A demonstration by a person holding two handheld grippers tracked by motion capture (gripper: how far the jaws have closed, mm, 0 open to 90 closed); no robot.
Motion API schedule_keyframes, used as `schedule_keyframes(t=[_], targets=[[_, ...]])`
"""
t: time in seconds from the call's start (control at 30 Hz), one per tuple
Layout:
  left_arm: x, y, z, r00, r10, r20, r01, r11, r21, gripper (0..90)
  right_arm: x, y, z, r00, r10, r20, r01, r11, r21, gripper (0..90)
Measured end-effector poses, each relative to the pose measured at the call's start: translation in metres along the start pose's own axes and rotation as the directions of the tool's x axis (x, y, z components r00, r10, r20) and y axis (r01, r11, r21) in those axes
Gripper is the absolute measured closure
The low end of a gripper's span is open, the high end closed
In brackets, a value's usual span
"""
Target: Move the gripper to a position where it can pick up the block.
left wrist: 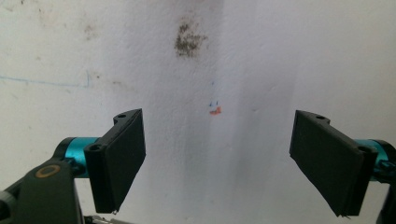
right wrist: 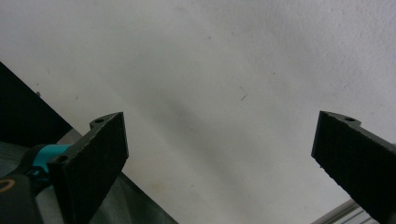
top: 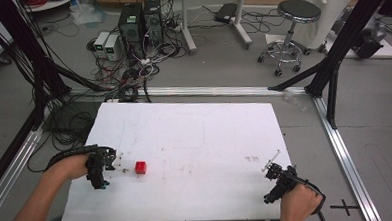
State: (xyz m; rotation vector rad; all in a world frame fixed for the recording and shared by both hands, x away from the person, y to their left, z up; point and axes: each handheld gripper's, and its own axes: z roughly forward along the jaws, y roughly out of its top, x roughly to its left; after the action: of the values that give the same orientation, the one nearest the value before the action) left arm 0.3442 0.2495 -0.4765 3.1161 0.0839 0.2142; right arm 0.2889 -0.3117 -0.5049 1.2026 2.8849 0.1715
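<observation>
A small red cube (top: pixel 141 167) sits on the white table (top: pixel 195 140), left of the middle. My left gripper (top: pixel 104 167) hovers just left of the cube, apart from it. In the left gripper view its jaws stand wide apart over bare white board, so the left gripper (left wrist: pixel 219 163) is open with nothing between. My right gripper (top: pixel 275 173) is near the table's front right corner. Seen in the right gripper view, the right gripper (right wrist: pixel 219 158) is open and holds nothing.
A dark smudge (left wrist: pixel 189 41) and a small orange mark (left wrist: pixel 215 110) lie on the board ahead of the left jaws. Black frame posts (top: pixel 332 64), cables (top: pixel 127 68), computer boxes (top: pixel 140 20) and a stool (top: pixel 292 21) stand on the floor beyond the table.
</observation>
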Motion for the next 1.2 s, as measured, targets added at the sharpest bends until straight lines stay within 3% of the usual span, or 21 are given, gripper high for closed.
schedule_keyframes(t=[0.27, 0.47, 0.83, 1.2], targets=[[0.009, 0.015, -0.003, 0.9993, 0.037, 0.008, -0.037, 0.9993, -0.008, 18.6, -0.002, -0.002, 0.001, 1.0, 0.002, -0.008, -0.002, 1.0, -0.01, 2.9], [0.016, 0.025, -0.001, 0.9945, 0.099, 0.033, -0.099, 0.9951, -0.002, 18.4, -0.003, -0.003, 0.003, 1.0, 0.0, -0.008, 0.0, 1.0, -0.009, 2.9], [0.03, 0.046, -0.002, 0.991, 0.128, 0.038, -0.128, 0.9917, -0.012, 18.2, -0.003, -0.001, 0.003, 0.9998, -0.007, -0.017, 0.006, 0.9999, -0.01, 2.9], [0.034, 0.065, 0.009, 0.9857, 0.155, 0.067, -0.153, 0.9878, -0.025, 18.2, -0.002, 0.0, 0.004, 0.9998, -0.01, -0.019, 0.01, 0.9999, -0.008, 2.9]])
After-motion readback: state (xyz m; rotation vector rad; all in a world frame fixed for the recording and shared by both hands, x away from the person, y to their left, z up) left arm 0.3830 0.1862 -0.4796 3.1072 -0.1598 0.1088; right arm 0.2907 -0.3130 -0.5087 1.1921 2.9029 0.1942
